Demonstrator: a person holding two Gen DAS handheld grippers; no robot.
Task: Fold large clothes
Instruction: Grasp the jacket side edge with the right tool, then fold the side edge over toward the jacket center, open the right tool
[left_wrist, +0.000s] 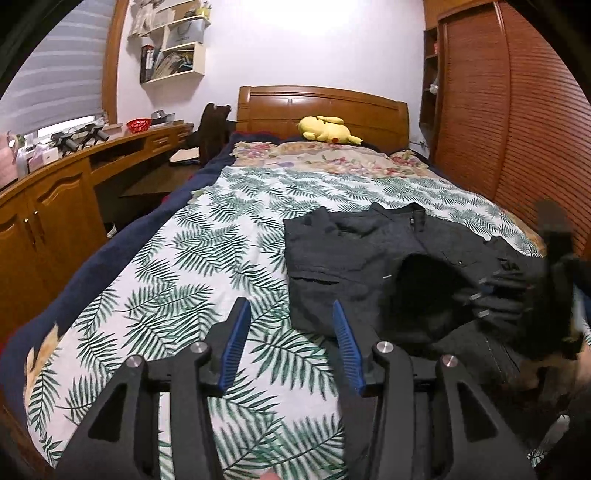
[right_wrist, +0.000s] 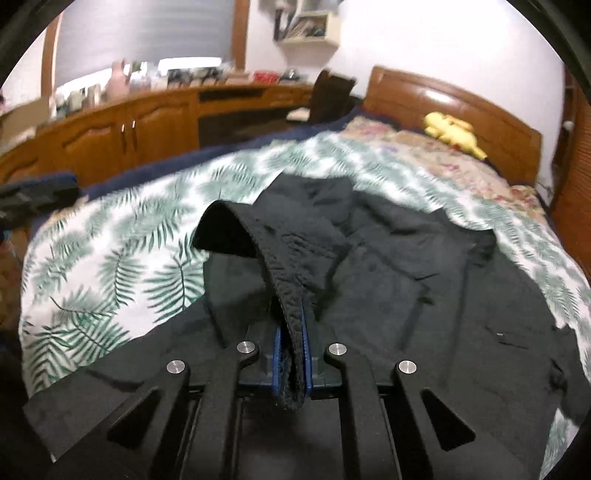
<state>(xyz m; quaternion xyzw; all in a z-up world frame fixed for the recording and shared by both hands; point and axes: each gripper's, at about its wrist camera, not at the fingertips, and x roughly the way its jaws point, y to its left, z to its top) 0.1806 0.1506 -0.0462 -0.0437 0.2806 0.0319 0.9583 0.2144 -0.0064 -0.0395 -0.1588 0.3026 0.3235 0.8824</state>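
Jacket (right_wrist: 388, 258) hem sits clamped in my right claw (right_wrist: 291, 354), its body stretching ahead toward the headboard (right_wrist: 443, 99), while my left claw (left_wrist: 291, 321) (parted, empty) hovers beside its near-left corner.

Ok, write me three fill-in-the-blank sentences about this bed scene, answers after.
1. The right hand-held gripper is shut on a fold of the dark ____.
2. The left hand-held gripper hangs open over the ____-print sheet.
3. The plush toy by the headboard is ____.

Answers: jacket; leaf; yellow
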